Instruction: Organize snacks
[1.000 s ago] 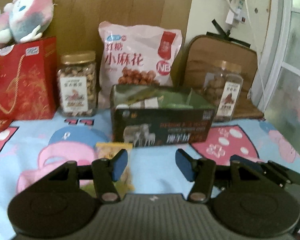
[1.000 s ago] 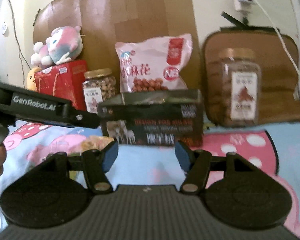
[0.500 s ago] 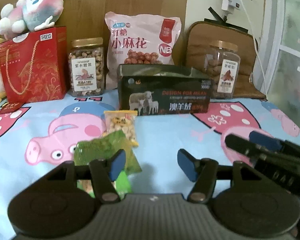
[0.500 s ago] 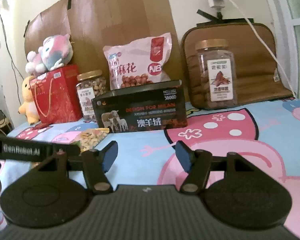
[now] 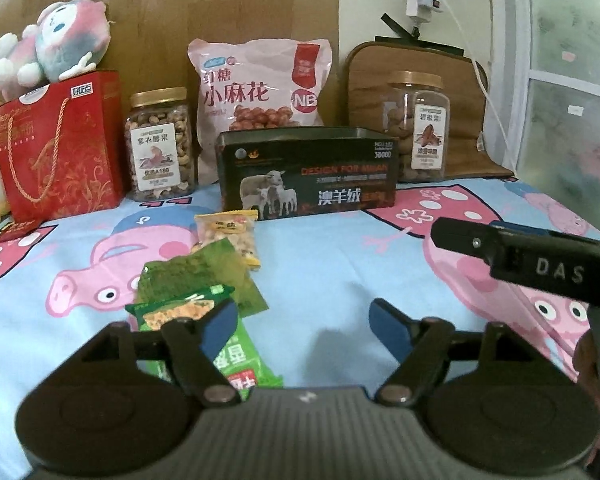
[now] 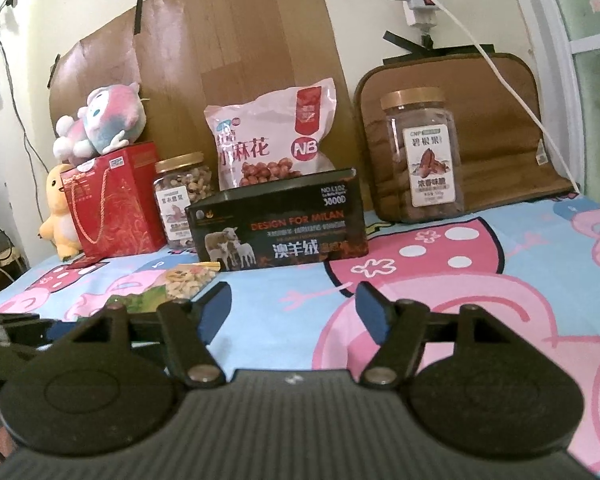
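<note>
Glossy plastic snack packets point(image 5: 204, 292), matt printed cloth sheet point(image 5: 332, 264)

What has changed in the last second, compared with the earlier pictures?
Both grippers drew back from the dark box. The left gripper now hangs over the snack packets, the right gripper beside it. Both stayed open and empty. Box, jars, pink bag and packets did not move.

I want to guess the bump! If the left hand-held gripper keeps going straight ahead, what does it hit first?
Probably the dark rectangular box with sheep printed on it. The open left hand-held gripper points over bare cartoon-pig sheet toward it; the small snack packets lie just left of that line. Depth is uncertain.
</note>
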The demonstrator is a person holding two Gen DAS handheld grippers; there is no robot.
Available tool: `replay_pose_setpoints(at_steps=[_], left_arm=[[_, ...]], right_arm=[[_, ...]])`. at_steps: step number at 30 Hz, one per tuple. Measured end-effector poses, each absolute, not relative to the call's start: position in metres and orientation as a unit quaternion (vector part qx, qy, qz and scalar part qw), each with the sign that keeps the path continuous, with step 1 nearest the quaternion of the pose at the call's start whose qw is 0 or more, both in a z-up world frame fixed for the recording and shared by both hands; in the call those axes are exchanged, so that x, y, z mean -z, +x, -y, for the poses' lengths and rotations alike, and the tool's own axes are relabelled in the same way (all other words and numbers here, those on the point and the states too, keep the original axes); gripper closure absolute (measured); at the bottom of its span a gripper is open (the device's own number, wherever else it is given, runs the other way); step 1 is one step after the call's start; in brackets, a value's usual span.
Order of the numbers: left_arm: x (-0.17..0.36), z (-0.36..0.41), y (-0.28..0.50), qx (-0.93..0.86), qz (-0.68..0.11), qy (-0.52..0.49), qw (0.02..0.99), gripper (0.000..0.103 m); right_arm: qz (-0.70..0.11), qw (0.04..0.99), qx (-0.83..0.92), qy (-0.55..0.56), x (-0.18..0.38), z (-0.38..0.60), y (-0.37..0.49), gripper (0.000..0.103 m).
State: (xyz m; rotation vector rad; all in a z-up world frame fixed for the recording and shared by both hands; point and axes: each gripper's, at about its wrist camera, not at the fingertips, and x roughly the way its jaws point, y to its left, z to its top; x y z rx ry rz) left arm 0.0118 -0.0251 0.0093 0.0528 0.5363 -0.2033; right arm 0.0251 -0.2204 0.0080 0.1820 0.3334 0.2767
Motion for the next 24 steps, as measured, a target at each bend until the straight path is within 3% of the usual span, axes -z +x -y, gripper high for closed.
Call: replay_pose_setpoints(at_steps=[24], left_arm=[[-0.0050, 0.0213, 0.0064, 0.112, -0.249, 0.016, 0.962, 0.027]], right_arm=[[-0.174, 0.971, -0.137, 0.091, -0.0061, 0.2183, 0.0295, 0.031]])
